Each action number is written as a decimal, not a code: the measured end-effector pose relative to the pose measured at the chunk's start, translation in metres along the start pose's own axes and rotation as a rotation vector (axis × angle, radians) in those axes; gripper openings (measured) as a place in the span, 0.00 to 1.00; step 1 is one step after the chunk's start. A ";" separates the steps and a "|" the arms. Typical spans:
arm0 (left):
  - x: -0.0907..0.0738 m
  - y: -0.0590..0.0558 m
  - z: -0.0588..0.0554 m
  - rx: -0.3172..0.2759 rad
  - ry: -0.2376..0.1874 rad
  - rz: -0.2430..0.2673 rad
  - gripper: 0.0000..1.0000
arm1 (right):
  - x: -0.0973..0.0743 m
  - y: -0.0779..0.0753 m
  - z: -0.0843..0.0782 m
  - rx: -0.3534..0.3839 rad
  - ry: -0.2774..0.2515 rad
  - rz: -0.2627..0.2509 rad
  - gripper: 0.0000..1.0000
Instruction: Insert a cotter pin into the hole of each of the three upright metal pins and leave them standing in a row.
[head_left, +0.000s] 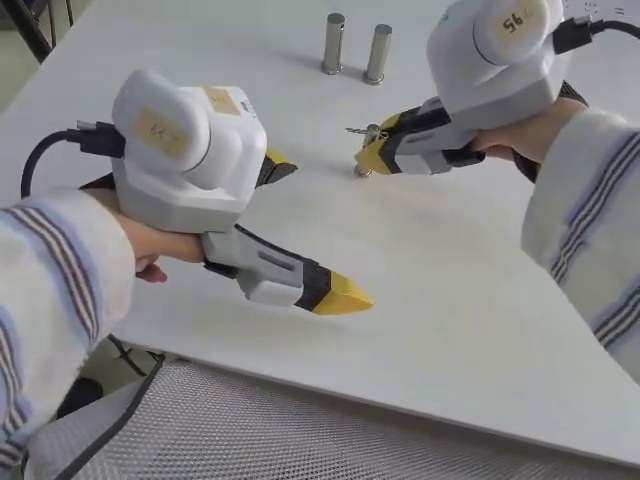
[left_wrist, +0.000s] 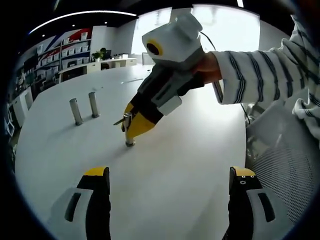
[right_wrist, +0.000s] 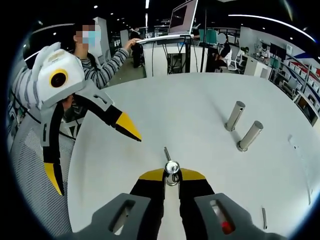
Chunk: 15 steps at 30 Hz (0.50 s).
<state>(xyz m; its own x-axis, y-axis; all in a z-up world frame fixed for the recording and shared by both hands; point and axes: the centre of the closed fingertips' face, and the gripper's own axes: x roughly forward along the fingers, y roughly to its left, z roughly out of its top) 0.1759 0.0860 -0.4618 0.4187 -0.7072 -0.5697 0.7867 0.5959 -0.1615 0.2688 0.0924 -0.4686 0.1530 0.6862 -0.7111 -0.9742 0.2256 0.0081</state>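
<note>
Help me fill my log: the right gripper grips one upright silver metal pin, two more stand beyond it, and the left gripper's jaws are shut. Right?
No: the left gripper has its jaws wide open, as the left gripper view shows. The rest stands: the right gripper does grip an upright silver metal pin.

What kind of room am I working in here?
Probably an open-plan office or lab: a large white table, a monitor behind it, and shelving along a wall.

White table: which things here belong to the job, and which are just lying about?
Job: two standing grey steel cylinder pins; third steel pin with thin wire cotter pin, in right hand-held gripper.
Lying about: grey mesh chair; dark-framed desk monitor.
</note>
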 end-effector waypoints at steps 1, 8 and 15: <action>0.000 0.000 0.001 -0.005 -0.003 0.001 0.99 | 0.000 0.000 -0.001 0.002 0.001 0.001 0.04; 0.001 0.004 0.004 -0.018 -0.012 0.009 0.99 | -0.001 -0.002 -0.002 0.020 -0.008 -0.010 0.04; 0.001 0.006 0.003 -0.026 -0.008 0.013 0.99 | 0.001 -0.003 -0.003 0.049 -0.016 -0.016 0.04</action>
<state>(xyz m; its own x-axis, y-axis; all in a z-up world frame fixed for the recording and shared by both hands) 0.1823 0.0876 -0.4611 0.4321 -0.7023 -0.5658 0.7691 0.6146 -0.1754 0.2714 0.0903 -0.4709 0.1713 0.6932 -0.7001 -0.9623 0.2700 0.0320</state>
